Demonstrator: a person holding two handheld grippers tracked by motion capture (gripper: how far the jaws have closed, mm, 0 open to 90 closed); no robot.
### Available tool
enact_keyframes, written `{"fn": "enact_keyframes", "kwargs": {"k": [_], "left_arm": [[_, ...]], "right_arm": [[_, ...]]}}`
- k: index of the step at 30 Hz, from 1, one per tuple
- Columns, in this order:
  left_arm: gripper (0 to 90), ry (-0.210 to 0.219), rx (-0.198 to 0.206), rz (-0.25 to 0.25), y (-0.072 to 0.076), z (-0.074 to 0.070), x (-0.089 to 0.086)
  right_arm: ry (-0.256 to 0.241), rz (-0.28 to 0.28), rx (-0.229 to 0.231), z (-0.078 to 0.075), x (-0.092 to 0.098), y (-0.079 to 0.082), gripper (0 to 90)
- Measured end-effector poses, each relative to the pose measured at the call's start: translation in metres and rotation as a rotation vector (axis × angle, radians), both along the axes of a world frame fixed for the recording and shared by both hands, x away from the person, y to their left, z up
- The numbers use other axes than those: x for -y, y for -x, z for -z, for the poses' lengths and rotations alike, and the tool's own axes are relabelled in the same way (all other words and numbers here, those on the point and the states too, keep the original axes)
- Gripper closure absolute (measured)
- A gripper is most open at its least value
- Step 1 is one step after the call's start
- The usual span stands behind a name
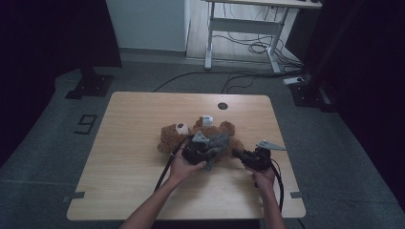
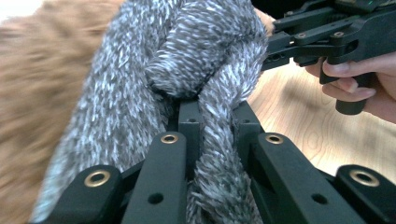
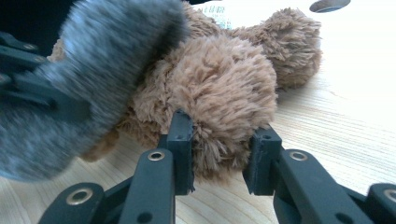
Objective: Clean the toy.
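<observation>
So you've got the fluffy brown plush teddy bear (image 1: 191, 134) lying flat near the middle of the light wooden table (image 1: 129, 162), and its long axis runs pretty much across the table: head with the pale snout (image 1: 181, 128) off toward your left, legs trailing off to your right, one foot poking up toward the far edge by the white fabric tag (image 1: 206, 120). Draped over its belly is a fuzzy grey knitted garment (image 1: 217, 145), kind of bunched up. Your left gripper (image 1: 198, 151) sits right over the bear's middle, and in the left gripper view its jaws are clenched on a fold of that grey garment (image 2: 219, 154), the fabric squeezed into a narrow strip between them with brown fur (image 2: 32, 116) just to the side. Your right gripper (image 1: 248, 157) comes in low from the right end of the bear, and in the right gripper view its jaws are pressed in on both sides of a rounded brown plush limb (image 3: 224, 107), so it's grasping the bear's leg right at table level. The two grippers are near each other but not touching; you can see your right hand (image 2: 359, 74) on its handle in the left gripper view. Small round hole (image 1: 222, 106) in the table sits beyond the bear, well apart from it.
</observation>
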State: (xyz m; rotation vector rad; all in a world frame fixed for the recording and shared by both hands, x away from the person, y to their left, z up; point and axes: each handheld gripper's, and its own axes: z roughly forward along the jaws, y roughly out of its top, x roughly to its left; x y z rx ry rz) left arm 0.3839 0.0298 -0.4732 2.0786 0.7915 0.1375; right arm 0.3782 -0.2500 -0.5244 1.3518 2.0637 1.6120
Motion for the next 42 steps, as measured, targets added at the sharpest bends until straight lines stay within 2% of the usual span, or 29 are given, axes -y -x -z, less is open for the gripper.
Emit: {"fn": "enact_keyframes", "kwargs": {"k": [2,4,10,12,14,16,18,19,22,23,25,28,30,32,34,36,38,42], "left_arm": [[78.1,0.009,0.002,-0.009,0.001,-0.002,-0.012],[78.1,-0.004,0.027,-0.028,0.003,-0.004,-0.029],[77.9,0.016,0.015,-0.113,0.003,-0.003,-0.078],[77.9,0.008,0.030,-0.138,0.005,-0.005,-0.091],[77.9,0.017,0.051,-0.159,0.007,-0.011,-0.098],[77.9,0.023,0.061,-0.161,0.007,-0.014,-0.098],[77.9,0.048,0.080,-0.149,0.007,-0.021,-0.090],[77.9,0.046,0.090,-0.140,0.007,-0.024,-0.085],[77.9,0.032,0.128,-0.092,0.006,-0.035,-0.056],[77.9,0.038,0.133,-0.067,0.005,-0.041,-0.039],[77.9,0.042,0.130,-0.042,0.004,-0.044,-0.022],[77.9,0.022,0.120,0.000,0.001,-0.045,0.011],[77.9,-0.010,0.085,0.016,-0.003,-0.035,0.035],[77.9,-0.050,0.061,0.015,-0.005,-0.025,0.045],[77.9,-0.074,0.038,0.009,-0.007,-0.012,0.048],[78.0,-0.052,0.015,-0.003,-0.007,-0.003,0.042],[77.9,-0.031,-0.001,-0.015,-0.006,-0.001,0.034],[78.0,-0.034,0.029,-0.038,0.003,-0.002,0.012]], "right_arm": [[-0.003,-0.003,-0.004,0.001,0.001,-0.001,68.5],[-0.006,-0.004,-0.005,0.002,0.001,-0.001,68.5],[-0.008,-0.009,-0.008,0.003,0.003,-0.002,68.4],[-0.008,-0.007,-0.007,0.003,0.003,-0.002,68.4],[-0.008,-0.006,-0.007,0.003,0.003,-0.002,68.4],[-0.006,-0.006,-0.005,0.003,0.003,-0.002,68.4],[-0.003,-0.003,0.000,0.003,0.002,-0.002,68.5],[-0.002,-0.002,0.004,0.003,0.002,-0.002,68.5],[-0.001,0.001,0.006,0.004,0.002,-0.003,68.5],[-0.003,0.002,0.006,0.004,0.002,-0.003,68.5],[-0.004,0.002,0.006,0.004,0.002,-0.003,68.5],[-0.004,0.003,0.008,0.004,0.002,-0.003,68.5],[-0.004,0.003,0.008,0.004,0.002,-0.003,68.6],[-0.005,0.002,0.006,0.005,0.003,-0.003,68.6],[-0.006,0.001,0.002,0.005,0.003,-0.002,68.6],[0.003,-0.005,0.003,0.005,0.003,-0.003,68.6],[0.002,-0.006,0.002,0.005,0.003,-0.003,68.6],[-0.005,-0.006,0.002,0.006,0.003,-0.003,68.6]]}}
